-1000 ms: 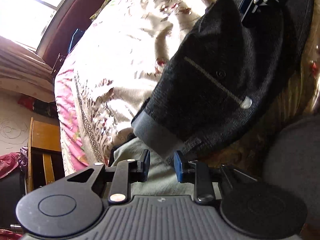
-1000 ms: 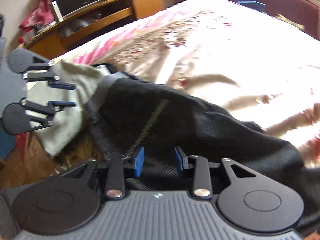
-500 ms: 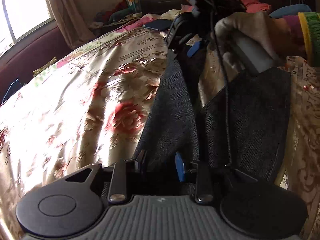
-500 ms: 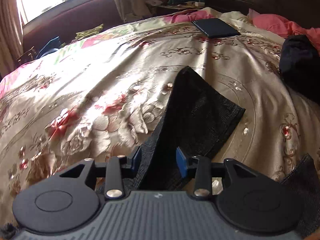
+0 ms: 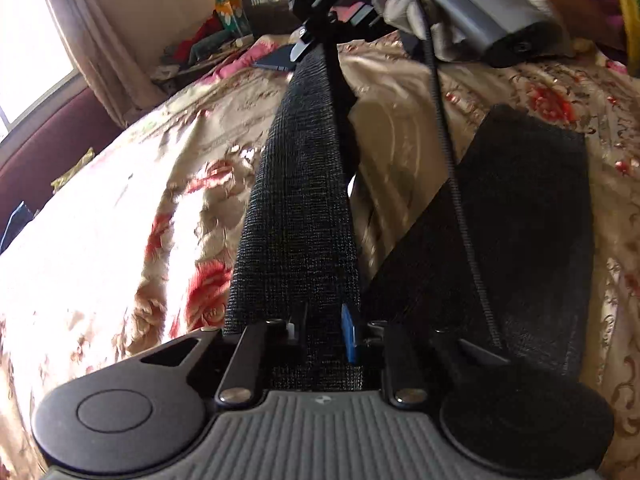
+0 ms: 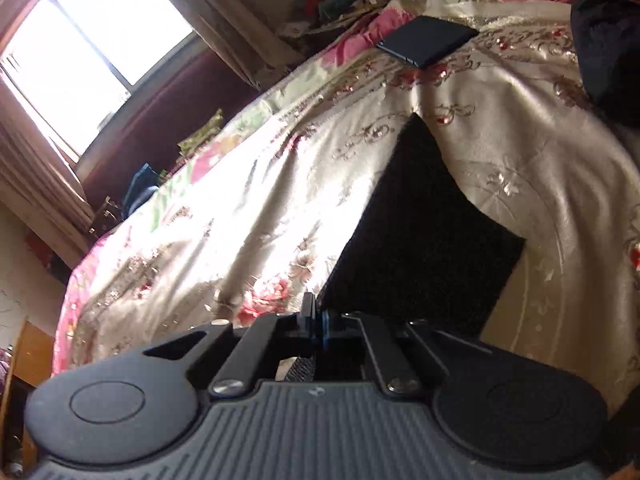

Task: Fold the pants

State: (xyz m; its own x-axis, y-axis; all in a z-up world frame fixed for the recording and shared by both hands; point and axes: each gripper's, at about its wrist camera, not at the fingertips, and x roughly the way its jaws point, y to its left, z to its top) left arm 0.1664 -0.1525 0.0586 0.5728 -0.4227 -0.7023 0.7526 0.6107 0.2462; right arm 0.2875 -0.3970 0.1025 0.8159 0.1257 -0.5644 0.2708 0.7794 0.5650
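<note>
Sunlit floral bedspread (image 5: 132,216) forms the work surface; the dark pants (image 5: 296,208) lie across it, one strip raised taut between both tools. Left gripper (image 5: 324,332) has just been closing and clamps the strip's near end; right gripper (image 6: 316,320), jaws just closed, pinches cloth at the pants' edge. Fabric appears soft, light, limp; best taken at hems or waistband.

readable text: none in either view
left claw body (image 5: 320,399): a small pale emblem on the ribbed grey housing, just behind the fingers; no letters can be made out
right claw body (image 6: 319,391): the same small emblem, illegible
yellow packet (image 5: 226,4) beyond the bed: printed, too blurred to read
</note>
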